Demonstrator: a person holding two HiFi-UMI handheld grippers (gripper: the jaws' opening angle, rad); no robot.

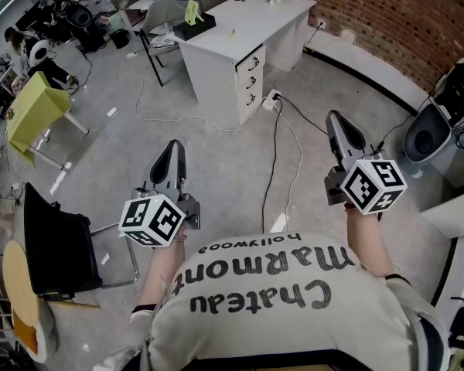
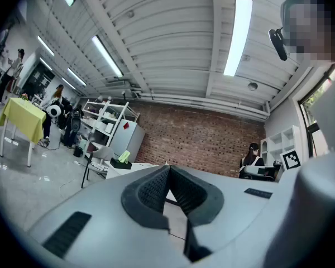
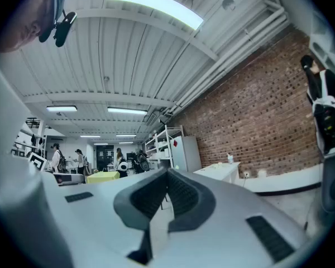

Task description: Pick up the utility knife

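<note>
I cannot make out a utility knife in any view. My left gripper point(image 1: 172, 147) is held level in front of the person's body, jaws together with nothing between them. My right gripper point(image 1: 336, 118) is held level further right, also shut and empty. Both point towards a white desk point(image 1: 240, 29) a few steps ahead. On the desk's near end lies a black box with a yellow-green object point(image 1: 192, 11) on it; small items stand at its far end. In the left gripper view the shut jaws point(image 2: 168, 167) face the desk and brick wall. The right gripper view shows its shut jaws point(image 3: 167, 172).
Cables and a white power strip point(image 1: 271, 99) lie on the grey floor between me and the desk. A black chair point(image 1: 54, 242) stands close at the left, a yellow-covered table point(image 1: 35, 110) further left. A grey bin point(image 1: 429, 134) sits at the right by a curved white counter.
</note>
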